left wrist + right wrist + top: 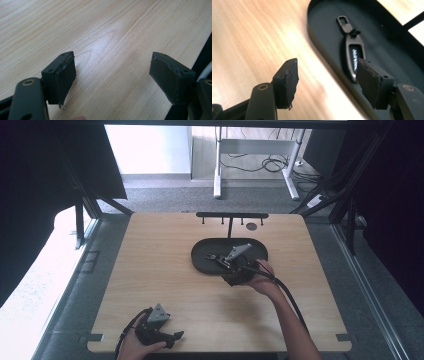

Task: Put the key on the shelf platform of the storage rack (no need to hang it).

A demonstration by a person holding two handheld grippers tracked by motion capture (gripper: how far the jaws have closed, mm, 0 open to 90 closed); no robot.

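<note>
Jaws: right gripper (327, 82) parted, empty, poised at the tray (200, 262) rim; left gripper (112, 75) spread wide, empty, low over bare counter (105, 30). Key fob (353, 53): flat inside tray, clip end away. Step, as judged: fob sits released in tray. Next, as judged: draw right gripper clear without nudging the rim.

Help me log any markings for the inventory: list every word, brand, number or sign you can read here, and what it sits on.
Nothing is readable.
Key fob in the black tray: a pale patch on its face, perhaps a logo or buttons, too blurred to read.
Wooden table: no print.
Pads of both grippers: no labels.
</note>
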